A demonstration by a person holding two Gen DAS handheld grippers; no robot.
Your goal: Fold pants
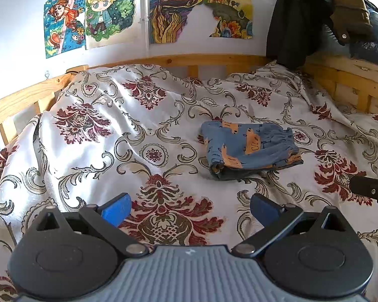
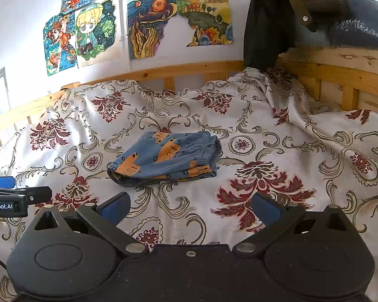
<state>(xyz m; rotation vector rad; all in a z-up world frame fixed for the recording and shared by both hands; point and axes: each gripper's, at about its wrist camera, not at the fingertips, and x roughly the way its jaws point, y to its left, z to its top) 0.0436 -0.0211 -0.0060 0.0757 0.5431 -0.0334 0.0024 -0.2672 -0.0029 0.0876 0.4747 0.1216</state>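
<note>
Small blue pants (image 1: 249,148) with orange animal prints lie folded into a compact bundle on the floral bedspread (image 1: 100,125), waistband to the right. In the right wrist view the same pants (image 2: 167,158) rest ahead and slightly left. My left gripper (image 1: 190,207) hovers open over the bedspread, short of the pants and to their left, with nothing between its blue pads. My right gripper (image 2: 190,206) is open too, empty, just short of the pants. The edge of each gripper shows in the other's view: the right gripper (image 1: 373,188) and the left gripper (image 2: 15,196).
A wooden bed rail (image 1: 176,61) runs along the back and right side. Dark clothes (image 1: 297,20) hang over the right corner. Colourful drawings (image 1: 100,12) cover the white wall. The bedspread is rumpled toward the rear.
</note>
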